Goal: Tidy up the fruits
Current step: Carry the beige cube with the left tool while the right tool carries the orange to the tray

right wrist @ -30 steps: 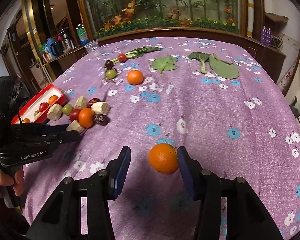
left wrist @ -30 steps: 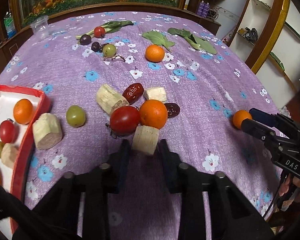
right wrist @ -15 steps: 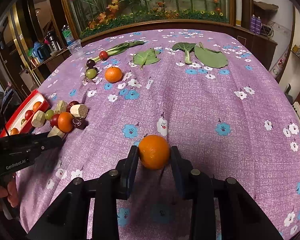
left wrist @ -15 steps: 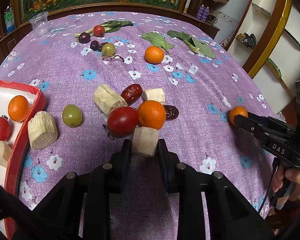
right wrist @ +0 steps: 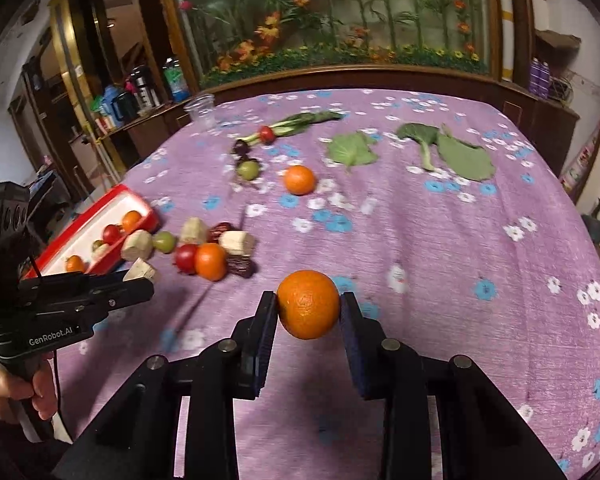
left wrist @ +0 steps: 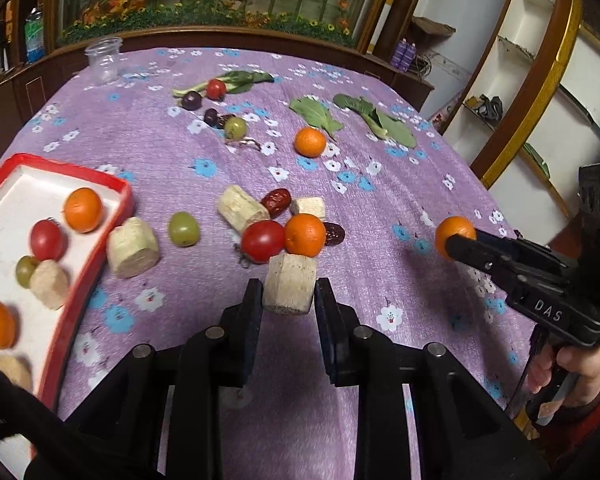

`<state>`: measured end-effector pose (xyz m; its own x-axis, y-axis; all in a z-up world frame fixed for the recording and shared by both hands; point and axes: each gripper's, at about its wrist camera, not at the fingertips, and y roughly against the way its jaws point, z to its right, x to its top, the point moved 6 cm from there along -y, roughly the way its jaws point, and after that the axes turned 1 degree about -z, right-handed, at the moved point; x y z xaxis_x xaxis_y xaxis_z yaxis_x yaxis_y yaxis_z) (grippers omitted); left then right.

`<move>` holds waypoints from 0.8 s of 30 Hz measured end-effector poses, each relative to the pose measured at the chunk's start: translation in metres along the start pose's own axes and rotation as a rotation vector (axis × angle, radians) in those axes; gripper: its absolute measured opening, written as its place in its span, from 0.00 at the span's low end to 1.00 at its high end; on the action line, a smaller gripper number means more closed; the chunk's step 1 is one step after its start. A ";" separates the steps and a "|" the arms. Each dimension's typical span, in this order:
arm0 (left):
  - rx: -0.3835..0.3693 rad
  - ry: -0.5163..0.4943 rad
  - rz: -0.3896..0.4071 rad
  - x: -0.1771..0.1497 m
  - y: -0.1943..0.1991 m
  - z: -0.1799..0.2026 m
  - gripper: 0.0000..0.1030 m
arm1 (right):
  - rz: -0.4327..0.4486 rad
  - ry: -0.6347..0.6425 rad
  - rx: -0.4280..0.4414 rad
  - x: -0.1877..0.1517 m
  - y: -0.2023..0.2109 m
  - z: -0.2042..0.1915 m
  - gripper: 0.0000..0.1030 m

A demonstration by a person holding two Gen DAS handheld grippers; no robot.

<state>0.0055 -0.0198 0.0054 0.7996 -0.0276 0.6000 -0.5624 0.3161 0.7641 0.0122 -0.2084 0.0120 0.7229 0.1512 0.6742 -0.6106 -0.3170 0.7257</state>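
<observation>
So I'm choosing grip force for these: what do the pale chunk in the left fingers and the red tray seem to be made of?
The pale chunk looks like a fibrous plant stalk, possibly peeled sugarcane: matte cream surface, rough speckled cut end. The red tray looks like foam or thin plastic, though that is uncertain: thick rounded red rim, smooth white inside with a slight sheen.

Orange (right wrist: 308,304) and cane chunk (left wrist: 290,288) gripped

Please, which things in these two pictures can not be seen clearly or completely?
- Red tray: left wrist view, cut off by the left edge; its near part is hidden behind the gripper's body.
- Pale chunk held by the left gripper: right wrist view, partly hidden by the fingers.
- Dark fruits near the leaves: right wrist view, blurred.
</observation>
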 end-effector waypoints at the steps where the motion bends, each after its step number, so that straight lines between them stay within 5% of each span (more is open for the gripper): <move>1: 0.005 0.001 0.003 0.000 0.003 -0.002 0.23 | -0.001 0.007 0.012 0.000 -0.001 -0.006 0.32; 24: 0.161 0.147 0.092 0.005 0.083 -0.106 0.23 | -0.024 0.153 0.203 0.032 -0.015 -0.121 0.31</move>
<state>-0.0149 0.1071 0.0462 0.7585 0.1362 0.6372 -0.6516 0.1554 0.7425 0.0055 -0.0860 0.0392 0.6692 0.2963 0.6815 -0.5051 -0.4912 0.7096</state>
